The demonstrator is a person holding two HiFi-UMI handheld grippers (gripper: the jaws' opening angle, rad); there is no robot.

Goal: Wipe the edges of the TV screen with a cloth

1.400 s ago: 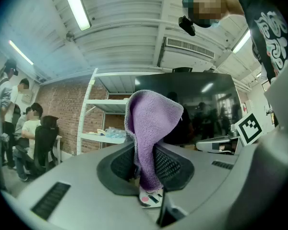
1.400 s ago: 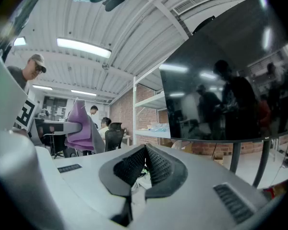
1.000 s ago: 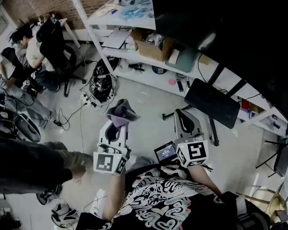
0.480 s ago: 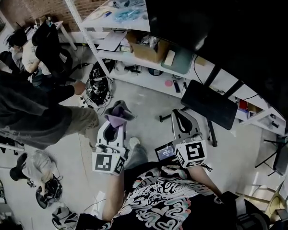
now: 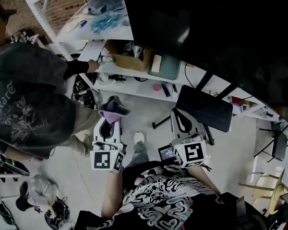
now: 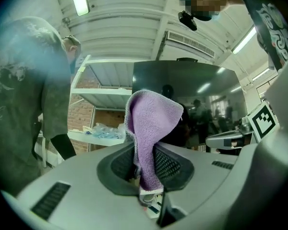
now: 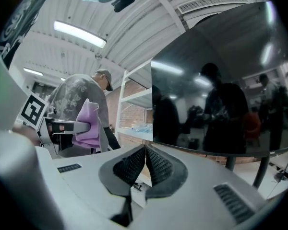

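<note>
Workshop: bystander (image 5: 29, 104) has stepped in at left, reaching to the shelf (image 5: 129, 78); TV (image 5: 206, 23) now looms nearer. Left gripper (image 5: 109, 121) clamped on cloth (image 5: 114, 110), right gripper (image 5: 178, 115) closed, empty. No edge contact yet.

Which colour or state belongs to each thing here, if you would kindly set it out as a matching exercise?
Things:
1. cloth
2. left gripper
3. right gripper
4. TV screen

Colour or state:
A. dark, mirrors people
B. shut, nothing between
C. purple
D. shut on the cloth

Pairs: 1-C, 2-D, 3-B, 4-A
</note>
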